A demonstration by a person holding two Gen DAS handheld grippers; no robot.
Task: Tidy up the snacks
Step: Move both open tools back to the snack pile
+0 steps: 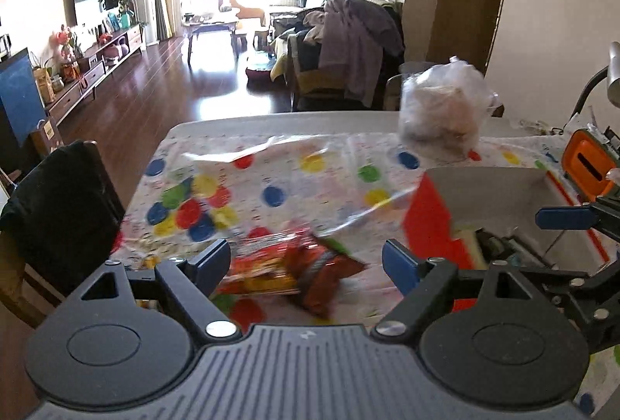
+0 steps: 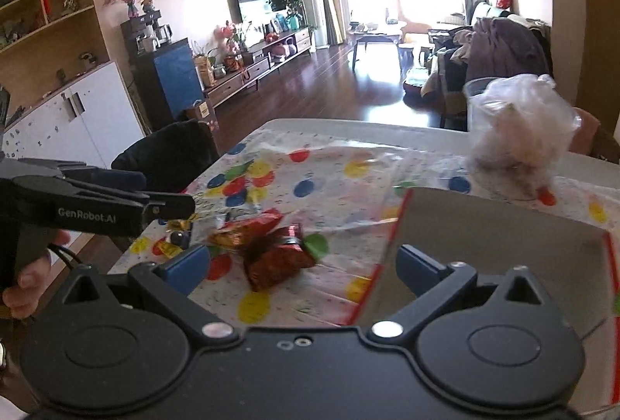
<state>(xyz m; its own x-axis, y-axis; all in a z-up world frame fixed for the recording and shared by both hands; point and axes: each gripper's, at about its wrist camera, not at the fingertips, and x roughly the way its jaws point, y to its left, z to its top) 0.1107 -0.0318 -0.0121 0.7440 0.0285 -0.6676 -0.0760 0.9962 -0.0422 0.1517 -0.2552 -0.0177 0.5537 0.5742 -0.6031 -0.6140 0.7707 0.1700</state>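
Reading "GenRobot.AI" in pale letters is possible on the side of the left gripper, seen from the right wrist view; no other writing is legible. The left gripper has its blue-tipped fingers spread wide apart, holding nothing, with the red and orange snack packets lying on the counter between and just beyond them. The right gripper likewise has its fingers wide apart and empty; the shiny red packet sits between them on the counter, touching neither. A small yellow-wrapped sweet lies near the left fingertip. To the right, an open cardboard box with red edging stands just beside the packets. The counter wears a white cloth with coloured dots, and a crumpled clear plastic sheet rests on it. Farther back, a clear bag of pale contents stands near the far edge.
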